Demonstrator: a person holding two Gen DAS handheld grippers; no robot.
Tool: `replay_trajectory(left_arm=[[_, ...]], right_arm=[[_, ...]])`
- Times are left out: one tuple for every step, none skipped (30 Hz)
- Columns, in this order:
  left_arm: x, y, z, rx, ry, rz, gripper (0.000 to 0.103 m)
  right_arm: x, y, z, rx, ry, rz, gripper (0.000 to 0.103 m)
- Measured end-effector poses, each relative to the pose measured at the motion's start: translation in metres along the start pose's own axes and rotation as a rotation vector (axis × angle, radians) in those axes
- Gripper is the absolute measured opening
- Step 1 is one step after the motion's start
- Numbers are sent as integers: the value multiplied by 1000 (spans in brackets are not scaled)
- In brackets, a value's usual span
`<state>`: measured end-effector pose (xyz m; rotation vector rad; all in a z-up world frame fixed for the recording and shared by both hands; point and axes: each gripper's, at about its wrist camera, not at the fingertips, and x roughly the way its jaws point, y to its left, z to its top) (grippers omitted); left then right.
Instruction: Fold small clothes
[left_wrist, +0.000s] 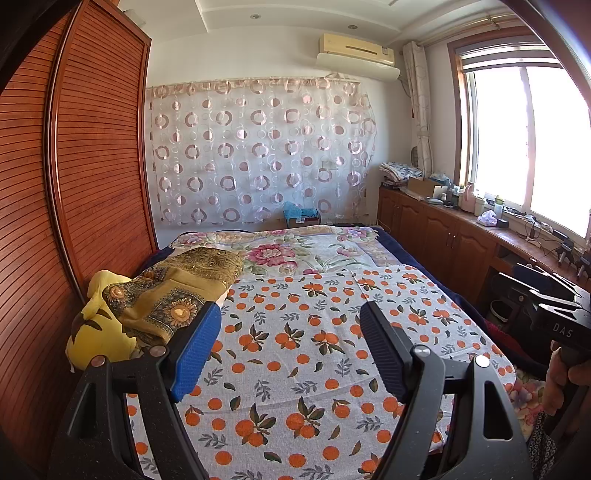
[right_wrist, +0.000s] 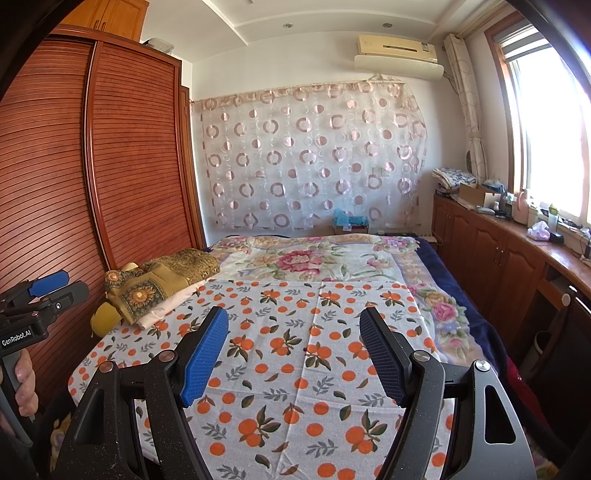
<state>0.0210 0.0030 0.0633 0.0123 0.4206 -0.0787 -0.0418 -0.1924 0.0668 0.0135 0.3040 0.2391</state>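
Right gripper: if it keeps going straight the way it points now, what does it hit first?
Most likely the white cloth printed with oranges spread flat on the bed. The right gripper is open, angled slightly down, with nothing between its fingers. The folded mustard-gold patterned fabric sits off to the left, out of line. Depth is uncertain.

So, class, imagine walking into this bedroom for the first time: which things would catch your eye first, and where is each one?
Probably the orange-print cloth, spread flat over the near half of the bed, with the open left gripper and right gripper poised above it, holding nothing. Next, the heap of mustard patterned clothes at the bed's left edge, beside the slatted wooden wardrobe. Then the circle-patterned curtain on the far wall.
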Motion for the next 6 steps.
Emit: replay_trajectory(left_arm=[[0,0,0,0,-1,0,78],[0,0,0,0,-1,0,78],[0,0,0,0,-1,0,78],[0,0,0,-1,-1,0,78],[0,0,-1,0,0,1,78],[0,0,-1,0,0,0,78]], right_arm=[[0,0,-1,0,0,0,76],[0,0,-1,-1,0,1,76],[-1,0,-1,-1,0,0,76],[0,0,-1,-1,0,0,76],[0,-1,0,-1,0,1,76],[0,0,0,-1,0,1,76]])
